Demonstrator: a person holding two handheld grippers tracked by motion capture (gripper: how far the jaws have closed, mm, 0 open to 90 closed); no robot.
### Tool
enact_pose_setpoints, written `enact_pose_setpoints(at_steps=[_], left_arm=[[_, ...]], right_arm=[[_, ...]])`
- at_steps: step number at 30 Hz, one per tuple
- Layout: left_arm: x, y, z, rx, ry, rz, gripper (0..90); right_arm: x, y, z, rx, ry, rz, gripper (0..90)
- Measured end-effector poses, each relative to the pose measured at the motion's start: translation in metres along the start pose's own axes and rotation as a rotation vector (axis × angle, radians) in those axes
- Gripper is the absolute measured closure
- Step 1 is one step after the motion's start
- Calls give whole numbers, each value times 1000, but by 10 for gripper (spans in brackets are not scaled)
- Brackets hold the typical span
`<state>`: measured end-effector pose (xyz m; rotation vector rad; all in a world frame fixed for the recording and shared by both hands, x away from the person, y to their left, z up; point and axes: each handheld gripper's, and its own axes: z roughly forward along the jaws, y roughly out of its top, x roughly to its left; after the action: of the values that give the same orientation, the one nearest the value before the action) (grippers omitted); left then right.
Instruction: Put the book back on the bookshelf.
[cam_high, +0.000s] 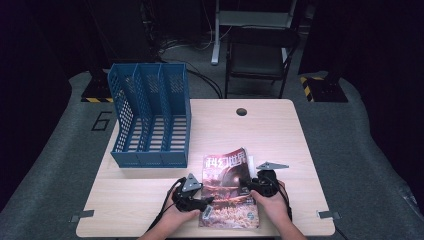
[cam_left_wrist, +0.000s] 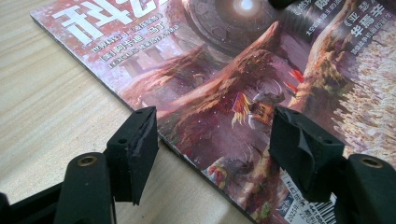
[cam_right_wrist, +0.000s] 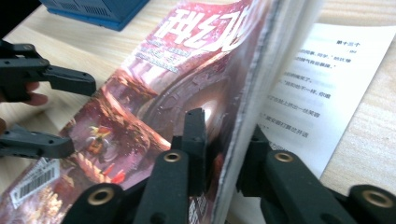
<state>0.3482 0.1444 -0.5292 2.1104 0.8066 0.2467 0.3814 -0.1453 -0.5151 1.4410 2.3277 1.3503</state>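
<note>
Right hand-held gripper (cam_right_wrist: 224, 154) clamping magazine (cam_right_wrist: 154, 107) edge, lifting stack of pages off bench (cam_high: 280, 130). Left hand-held gripper (cam_left_wrist: 212, 140) hovering released, magazine spine edge lying between its jaws.

Red picture magazine (cam_high: 229, 190) near table's front edge, right side lifted up, white page showing underneath.

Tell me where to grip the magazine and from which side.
Grip the magazine at its lifted open page edge, coming from the right: that edge stands off the table, so thin jaws fit around it. The right gripper pinches there.
</note>
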Motion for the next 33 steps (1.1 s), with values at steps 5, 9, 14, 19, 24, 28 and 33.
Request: enact_pose_setpoints(at_steps=[5,9,14,19,24,28,33], left_arm=[[0,0,0,1,-1,-2,325],[1,0,0,1,-4,-2,325],[3,1,0,10,-1,5,304],[8,3,0,19,21,-22,245],[12,5,0,15,7,-43,167],[14,6,1,16,-33,-52,142],[17,7,3,13,-61,-72,127]], right_arm=[[3,0,-2,-26,0,-22,818],[7,1,-5,-53,6,-27,843],[9,2,-9,-79,38,-4,856],[12,4,-12,-105,55,-6,859],[9,3,-14,-127,124,47,862],[8,3,-18,-152,180,91,862],[6,2,-20,-180,216,80,862]])
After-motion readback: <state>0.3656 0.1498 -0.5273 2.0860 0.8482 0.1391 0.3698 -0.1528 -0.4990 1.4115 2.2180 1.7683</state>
